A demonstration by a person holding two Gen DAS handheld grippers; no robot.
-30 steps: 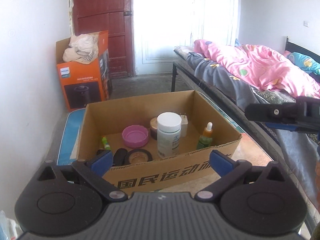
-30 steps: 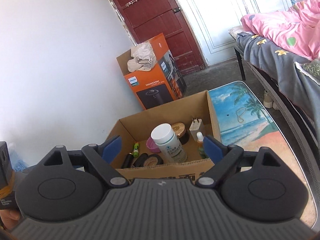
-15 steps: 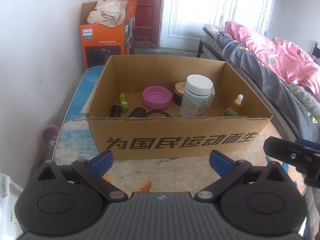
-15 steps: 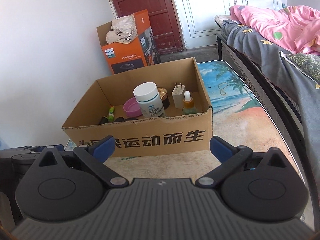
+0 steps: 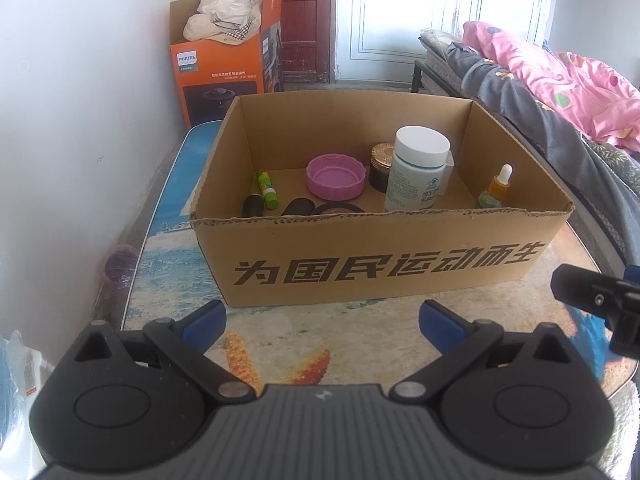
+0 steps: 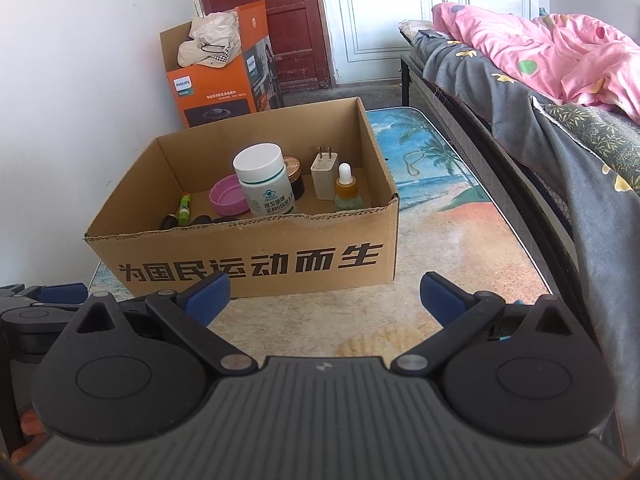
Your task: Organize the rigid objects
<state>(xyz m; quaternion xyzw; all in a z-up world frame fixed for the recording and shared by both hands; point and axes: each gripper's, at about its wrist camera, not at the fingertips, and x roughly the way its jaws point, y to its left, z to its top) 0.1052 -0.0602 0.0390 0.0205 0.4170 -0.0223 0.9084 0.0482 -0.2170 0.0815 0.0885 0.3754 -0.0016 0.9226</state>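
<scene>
Cardboard box (image 5: 380, 264): on the beach-print table (image 6: 460, 248), just beyond both claws.
White bottle (image 5: 418, 168): upright inside box, right of centre.
Pink lid (image 5: 336, 176): inside box, left of bottle.
Left gripper (image 5: 322, 326): jaws wide, empty, short of box front.
Right gripper (image 6: 324, 298): jaws wide, empty, short of box front.

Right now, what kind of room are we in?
Probably a bedroom in a home. There is a bed with a pink blanket, a red door, and a cardboard box of small household things on a low table.
</scene>
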